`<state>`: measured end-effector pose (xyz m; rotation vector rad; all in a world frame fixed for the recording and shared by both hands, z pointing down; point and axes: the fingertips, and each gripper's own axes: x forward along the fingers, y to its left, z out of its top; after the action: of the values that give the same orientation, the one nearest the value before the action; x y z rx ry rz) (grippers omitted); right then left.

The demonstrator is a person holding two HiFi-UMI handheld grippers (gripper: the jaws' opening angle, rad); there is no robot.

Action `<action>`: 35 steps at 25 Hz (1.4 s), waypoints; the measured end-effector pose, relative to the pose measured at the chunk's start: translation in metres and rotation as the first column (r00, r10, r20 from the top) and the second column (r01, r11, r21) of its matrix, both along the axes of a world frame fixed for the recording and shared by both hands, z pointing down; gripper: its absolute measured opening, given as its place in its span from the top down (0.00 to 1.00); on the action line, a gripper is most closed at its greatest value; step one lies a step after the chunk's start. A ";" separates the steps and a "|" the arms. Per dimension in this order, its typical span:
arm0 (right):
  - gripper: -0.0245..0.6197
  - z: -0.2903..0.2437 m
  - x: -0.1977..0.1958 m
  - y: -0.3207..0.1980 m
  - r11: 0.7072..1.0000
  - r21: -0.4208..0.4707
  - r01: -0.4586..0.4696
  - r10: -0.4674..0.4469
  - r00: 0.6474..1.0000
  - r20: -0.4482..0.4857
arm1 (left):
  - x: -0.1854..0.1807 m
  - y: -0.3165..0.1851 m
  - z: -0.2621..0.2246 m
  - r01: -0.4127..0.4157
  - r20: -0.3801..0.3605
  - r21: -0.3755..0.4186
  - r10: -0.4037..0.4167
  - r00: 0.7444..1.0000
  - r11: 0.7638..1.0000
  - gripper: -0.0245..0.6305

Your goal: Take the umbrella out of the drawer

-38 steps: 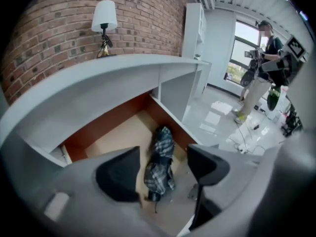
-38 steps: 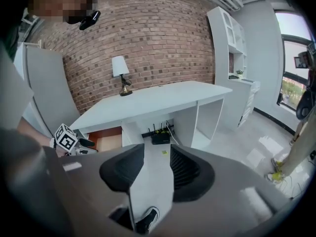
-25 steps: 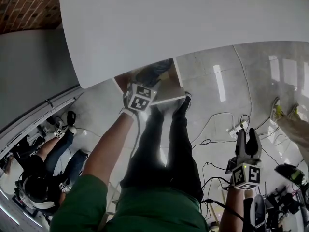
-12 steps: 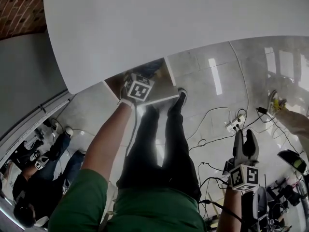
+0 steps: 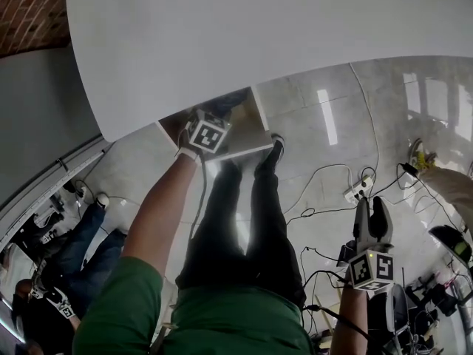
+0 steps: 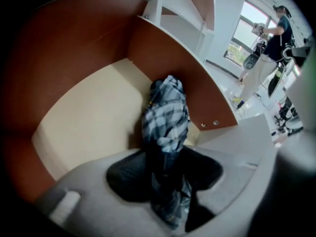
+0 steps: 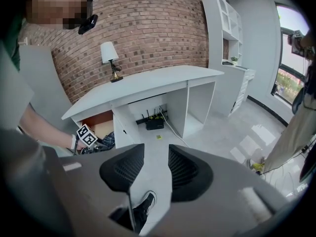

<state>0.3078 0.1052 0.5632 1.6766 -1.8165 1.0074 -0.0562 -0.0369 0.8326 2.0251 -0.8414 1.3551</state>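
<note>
The umbrella [image 6: 165,112] is a folded, blue-and-white plaid bundle that stands up from the cream floor of the open drawer [image 6: 94,117]. My left gripper [image 6: 165,174] reaches down into the drawer. Its jaws have just been closing, and both dark pads now press on the umbrella's lower part. In the head view the left gripper [image 5: 206,134] sits over the drawer [image 5: 250,135] at the edge of the white desk [image 5: 259,35], and the umbrella is hidden there. My right gripper [image 5: 372,219] hangs low at the right, open with nothing between its fingers [image 7: 150,169].
The person's legs [image 5: 236,220] stand just in front of the drawer. Cables and a power strip [image 5: 358,191] lie on the glossy floor at the right. Other people are at the lower left [image 5: 66,250]. A lamp [image 7: 109,53] stands on the desk, and white shelves [image 7: 222,28] rise behind it.
The left gripper has sunk a little deeper into the drawer under the desk edge. The right gripper has stayed low at the right.
</note>
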 end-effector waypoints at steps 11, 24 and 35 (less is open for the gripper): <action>0.73 -0.023 -0.014 -0.008 0.999 0.040 -0.027 0.025 0.998 0.052 | -0.014 0.009 -0.061 -0.072 0.008 0.068 0.072 0.997 0.995 0.69; 0.73 -0.103 -0.046 -0.047 0.986 0.163 -0.017 -0.006 0.990 0.140 | -0.007 0.052 -0.195 -0.023 -0.102 0.137 0.037 0.994 0.990 0.69; 0.73 -0.208 -0.102 -0.076 0.940 0.336 0.063 -0.115 0.984 0.138 | -0.039 0.069 -0.339 0.091 -0.198 0.255 -0.041 0.979 0.963 0.69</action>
<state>0.2059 0.0289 0.3557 1.7223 -2.2479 0.8499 -0.0954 0.0325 0.4935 2.2631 -1.0357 1.0356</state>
